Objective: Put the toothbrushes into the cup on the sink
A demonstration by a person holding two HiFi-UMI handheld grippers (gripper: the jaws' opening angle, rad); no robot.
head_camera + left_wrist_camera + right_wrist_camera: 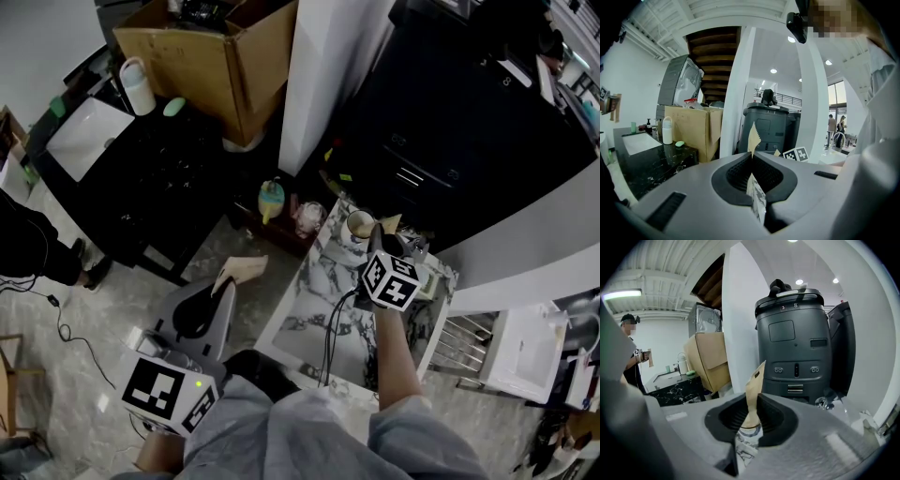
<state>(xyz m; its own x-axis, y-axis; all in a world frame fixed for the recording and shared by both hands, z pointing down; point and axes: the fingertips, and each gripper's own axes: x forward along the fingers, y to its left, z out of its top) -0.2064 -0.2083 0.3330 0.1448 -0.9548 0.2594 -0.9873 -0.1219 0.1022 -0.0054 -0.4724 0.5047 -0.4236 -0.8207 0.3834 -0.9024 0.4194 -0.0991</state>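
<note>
Right tongs [757, 397] closed tight on a flat tan paper toothbrush packet [754, 380], top end sticking up past the tips; brush itself not visible through the wrap. In the head view these tongs sit just beside the cup [359, 226], on its near-right side. Left tongs [752, 157] also clamped, on a second tan toothbrush packet [753, 137] with a zigzag top edge. They are well apart from the cup, down-left of it, off the bench and over the grey stone floor [56, 394]. Cup stands at the far end of the white marble bench [305, 323] with dark veins; cup inside looks pale, contents can't tell. Left of the cup, on a lower dark shelf: teal-and-yellow bottle [272, 199] and a small clear jar [307, 217]. White pillar [319, 66] beyond the cup. Right of and behind the cup, a big dark grey machine [794, 343], with "3" and "8" on its lid. Far up-left of the cup, an open cardboard box [225, 56], things inside unclear. Beside the box is a black marble counter [159, 178] with a white basin [89, 136], a white bottle [138, 86] and a green soap-like lump [173, 106]. Person in dark clothes [28, 248] far left of the cup. Print on the packets is too small to read.
</note>
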